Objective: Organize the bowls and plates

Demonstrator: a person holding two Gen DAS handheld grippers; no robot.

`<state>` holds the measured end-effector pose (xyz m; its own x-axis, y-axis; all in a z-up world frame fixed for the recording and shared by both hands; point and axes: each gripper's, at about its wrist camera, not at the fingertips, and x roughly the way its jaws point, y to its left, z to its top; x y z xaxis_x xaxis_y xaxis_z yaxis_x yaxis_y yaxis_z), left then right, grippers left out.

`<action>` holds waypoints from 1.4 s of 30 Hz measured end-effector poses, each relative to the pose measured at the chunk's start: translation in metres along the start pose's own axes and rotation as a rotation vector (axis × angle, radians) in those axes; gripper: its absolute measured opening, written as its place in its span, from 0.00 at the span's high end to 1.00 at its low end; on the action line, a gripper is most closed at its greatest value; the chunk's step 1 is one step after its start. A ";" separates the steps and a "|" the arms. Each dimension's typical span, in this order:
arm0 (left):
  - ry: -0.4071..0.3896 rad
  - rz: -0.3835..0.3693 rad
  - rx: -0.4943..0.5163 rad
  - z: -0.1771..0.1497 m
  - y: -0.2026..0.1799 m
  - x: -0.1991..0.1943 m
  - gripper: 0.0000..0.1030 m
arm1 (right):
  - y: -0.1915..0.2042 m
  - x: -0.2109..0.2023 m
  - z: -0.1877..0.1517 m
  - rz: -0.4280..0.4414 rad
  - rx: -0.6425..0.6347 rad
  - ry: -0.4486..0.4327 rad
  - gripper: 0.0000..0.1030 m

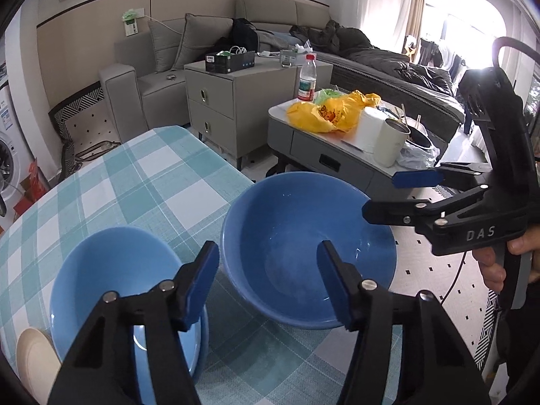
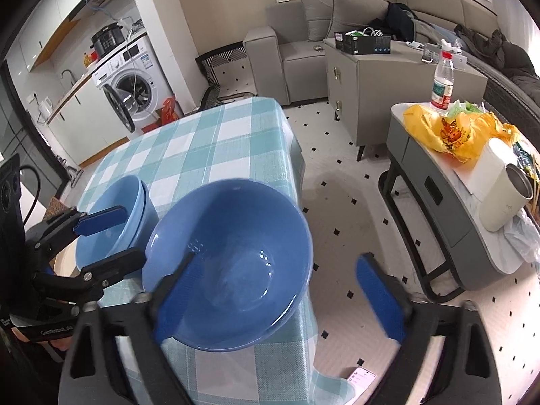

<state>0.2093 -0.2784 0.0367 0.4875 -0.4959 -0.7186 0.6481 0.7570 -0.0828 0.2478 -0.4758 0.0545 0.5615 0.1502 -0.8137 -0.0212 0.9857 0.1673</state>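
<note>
A large dark blue bowl (image 1: 307, 249) stands near the right edge of the checked table (image 1: 141, 182); it also shows in the right wrist view (image 2: 233, 263). Left of it are lighter blue bowls (image 1: 118, 287), stacked, also in the right wrist view (image 2: 111, 216). My left gripper (image 1: 268, 283) is open, its jaws straddling the near-left rim of the large bowl. My right gripper (image 2: 280, 293) is open above the large bowl's right side, holding nothing; it also shows in the left wrist view (image 1: 395, 195). A cream plate's edge (image 1: 37, 364) shows at the lower left.
The table's right edge drops to a white dotted floor (image 2: 341, 202). A grey coffee table (image 2: 449, 185) to the right carries a yellow bag (image 2: 452, 131), a bottle, a paper roll and a cup. A grey cabinet (image 1: 233, 101) and sofa stand behind. A phone (image 2: 362, 379) lies on the floor.
</note>
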 end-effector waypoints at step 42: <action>0.099 0.016 -0.001 0.002 0.004 0.038 0.45 | -0.003 0.045 -0.020 0.004 -0.009 0.100 0.43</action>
<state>0.2313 -0.2953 0.0111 0.4375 -0.4391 -0.7847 0.6399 0.7652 -0.0714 0.2565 -0.4706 0.0061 0.4760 0.1606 -0.8647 -0.0306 0.9856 0.1662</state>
